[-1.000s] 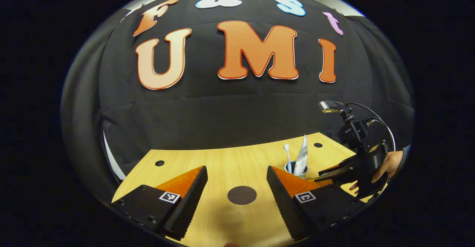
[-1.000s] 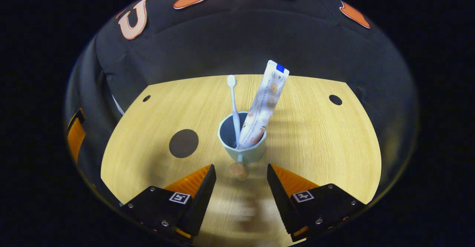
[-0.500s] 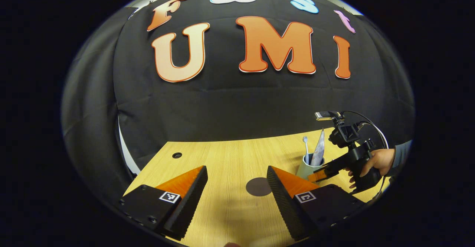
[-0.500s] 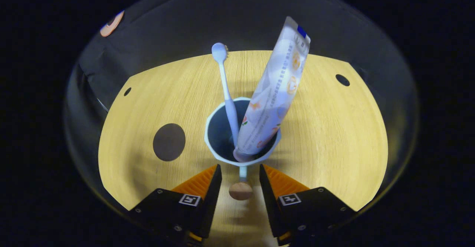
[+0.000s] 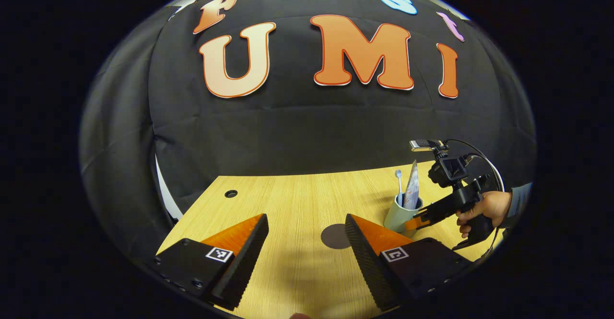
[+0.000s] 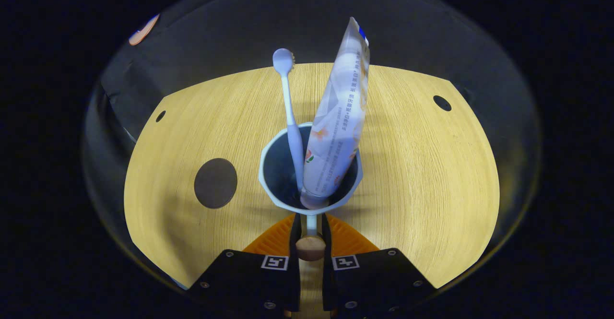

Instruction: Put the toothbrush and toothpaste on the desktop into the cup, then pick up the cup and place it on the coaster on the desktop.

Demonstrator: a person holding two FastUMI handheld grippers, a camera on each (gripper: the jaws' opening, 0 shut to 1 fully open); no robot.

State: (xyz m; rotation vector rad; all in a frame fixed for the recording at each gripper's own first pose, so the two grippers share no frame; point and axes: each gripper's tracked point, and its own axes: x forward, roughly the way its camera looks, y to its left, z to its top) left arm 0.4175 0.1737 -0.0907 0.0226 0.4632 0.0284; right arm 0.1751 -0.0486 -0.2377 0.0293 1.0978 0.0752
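A pale green cup [image 6: 273, 184] stands on the wooden desktop [image 6: 422, 175] holding a white toothbrush [image 6: 288, 112] and a white toothpaste tube [image 6: 343, 112], both upright. My right gripper [image 6: 310, 235] is shut on the cup's handle [image 6: 311, 248], which has a round wooden end. A dark round coaster [image 6: 215, 183] lies flat to the cup's left. In the left gripper view the cup [image 5: 399, 216], the coaster [image 5: 335, 236] and the right gripper [image 5: 416, 221] held by a hand [image 5: 484, 206] appear at the right. My left gripper [image 5: 305, 249] hovers open over the desk, holding nothing.
Small round holes sit in the desktop's far corners [image 6: 442, 102] [image 6: 160, 116] [image 5: 230, 194]. The black cloth wall [image 5: 297, 136] rises right behind the desk's far edge. A cable [image 5: 484, 158] loops above the right gripper.
My right gripper's fingers have come together onto the cup's handle after standing apart beside it. The toothpaste tube has turned slightly in the cup. The left gripper view drifted a little.
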